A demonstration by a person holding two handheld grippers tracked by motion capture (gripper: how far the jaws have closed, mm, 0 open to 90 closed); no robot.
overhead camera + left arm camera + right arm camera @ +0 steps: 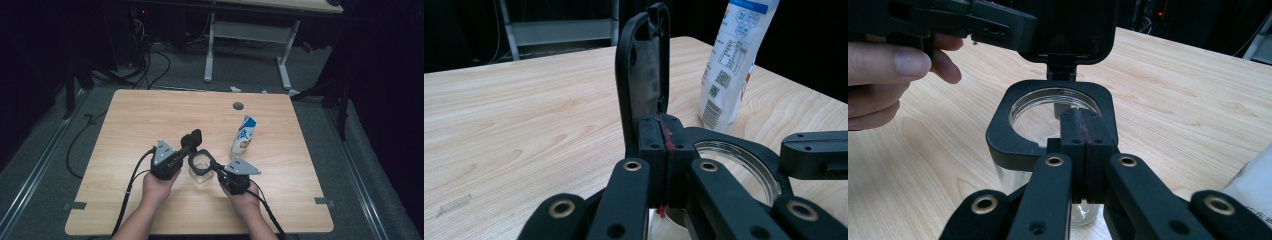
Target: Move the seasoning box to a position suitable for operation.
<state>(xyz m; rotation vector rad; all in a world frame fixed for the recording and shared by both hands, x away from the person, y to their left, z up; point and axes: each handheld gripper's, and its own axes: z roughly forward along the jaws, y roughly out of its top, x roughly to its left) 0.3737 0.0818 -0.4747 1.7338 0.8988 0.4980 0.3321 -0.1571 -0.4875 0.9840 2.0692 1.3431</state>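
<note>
A clear glass jar (201, 176) with a black square collar (1000, 135) stands near the table's front middle. Its hinged black lid (641, 75) is flipped up and stands upright. My left gripper (189, 145) comes in from the left and is shut on the lid's edge; the same gripper (666, 132) shows its pads pressed together at the lid's base. My right gripper (214, 169) comes in from the right, and up close this gripper (1083, 125) is shut on the collar's near rim. The jar's mouth (1048, 107) is open and looks empty.
A blue and white carton (244, 135) stands just behind and right of the jar, close to my right gripper. A round cable hole (238, 106) sits at the wooden table's (140, 120) far middle. A small clear scrap (454, 205) lies on the wood. Cables and a white desk frame (247, 35) lie beyond.
</note>
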